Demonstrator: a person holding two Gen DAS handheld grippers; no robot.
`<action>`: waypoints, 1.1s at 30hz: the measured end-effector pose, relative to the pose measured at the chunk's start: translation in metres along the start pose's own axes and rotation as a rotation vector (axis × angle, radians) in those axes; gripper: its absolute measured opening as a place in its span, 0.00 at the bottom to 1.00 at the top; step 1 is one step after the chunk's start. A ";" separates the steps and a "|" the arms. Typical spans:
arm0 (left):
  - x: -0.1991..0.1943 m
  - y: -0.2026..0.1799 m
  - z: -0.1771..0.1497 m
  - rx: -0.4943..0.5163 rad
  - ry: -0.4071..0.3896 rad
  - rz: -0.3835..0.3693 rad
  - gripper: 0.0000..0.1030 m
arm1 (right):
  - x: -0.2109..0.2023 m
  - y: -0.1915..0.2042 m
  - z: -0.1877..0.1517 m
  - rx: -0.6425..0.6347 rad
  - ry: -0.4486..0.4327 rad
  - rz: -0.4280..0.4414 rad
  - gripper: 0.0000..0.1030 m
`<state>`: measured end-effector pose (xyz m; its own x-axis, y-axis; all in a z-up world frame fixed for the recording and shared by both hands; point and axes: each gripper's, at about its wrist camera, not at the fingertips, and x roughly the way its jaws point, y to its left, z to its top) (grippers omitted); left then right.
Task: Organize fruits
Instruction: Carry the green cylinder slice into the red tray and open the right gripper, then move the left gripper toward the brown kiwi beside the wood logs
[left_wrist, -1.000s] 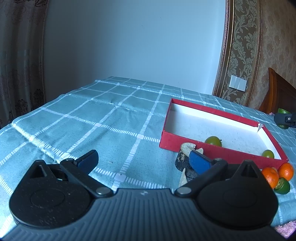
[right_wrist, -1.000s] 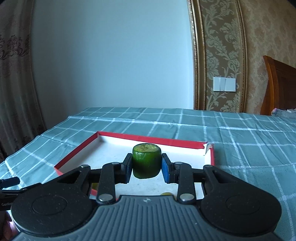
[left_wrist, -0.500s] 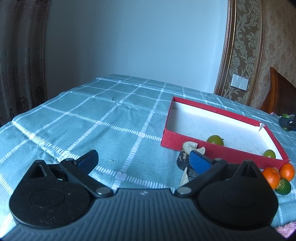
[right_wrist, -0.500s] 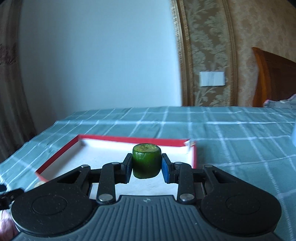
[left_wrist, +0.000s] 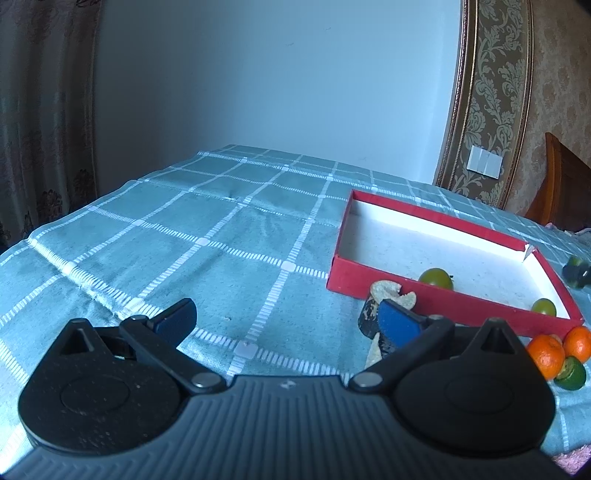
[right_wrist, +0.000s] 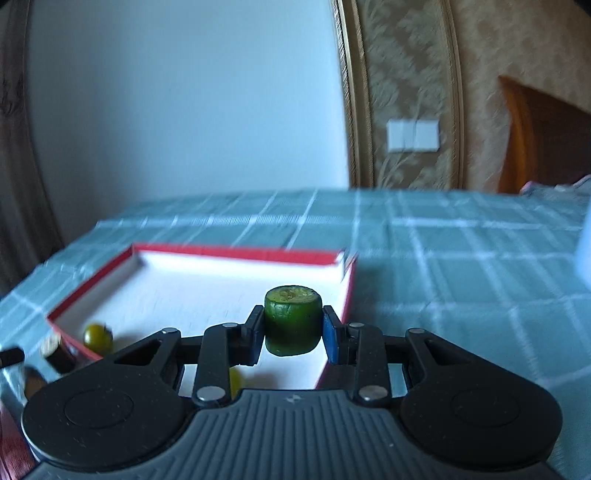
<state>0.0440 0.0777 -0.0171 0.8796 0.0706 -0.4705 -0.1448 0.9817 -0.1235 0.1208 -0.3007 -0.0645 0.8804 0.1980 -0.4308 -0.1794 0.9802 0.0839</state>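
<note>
My right gripper (right_wrist: 292, 341) is shut on a dark green fruit (right_wrist: 291, 319) and holds it above the near right part of the red box (right_wrist: 236, 254). The red box (left_wrist: 436, 295) has a white inside and holds two green fruits (left_wrist: 436, 277), one (left_wrist: 543, 306) near its right corner. My left gripper (left_wrist: 284, 319) is open and empty, low over the tablecloth left of the box. Two oranges (left_wrist: 546, 355) and a green fruit (left_wrist: 570, 373) lie in front of the box. The right gripper with its fruit shows small at the right edge (left_wrist: 576, 272).
A dark lump with pale peel pieces (left_wrist: 384, 314) lies against the box's front wall, behind my left gripper's right finger. The teal checked tablecloth (left_wrist: 203, 243) covers the table. A wooden headboard (left_wrist: 565, 195) stands at the far right.
My right gripper has swung right and lower over the box with the green fruit still held; its view is blurred. My left gripper has barely moved.
</note>
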 end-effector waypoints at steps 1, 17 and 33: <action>0.000 0.000 0.000 0.000 0.002 0.001 1.00 | 0.003 0.001 -0.004 -0.001 0.013 0.003 0.31; -0.001 0.001 0.001 -0.003 -0.012 -0.015 1.00 | -0.069 -0.022 -0.029 0.200 -0.026 0.017 0.62; -0.066 -0.052 -0.012 0.262 -0.099 -0.131 0.83 | -0.083 -0.017 -0.084 0.273 0.038 0.005 0.65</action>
<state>-0.0121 0.0195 0.0103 0.9248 -0.0555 -0.3764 0.0833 0.9948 0.0581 0.0143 -0.3344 -0.1062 0.8617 0.2081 -0.4628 -0.0545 0.9447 0.3233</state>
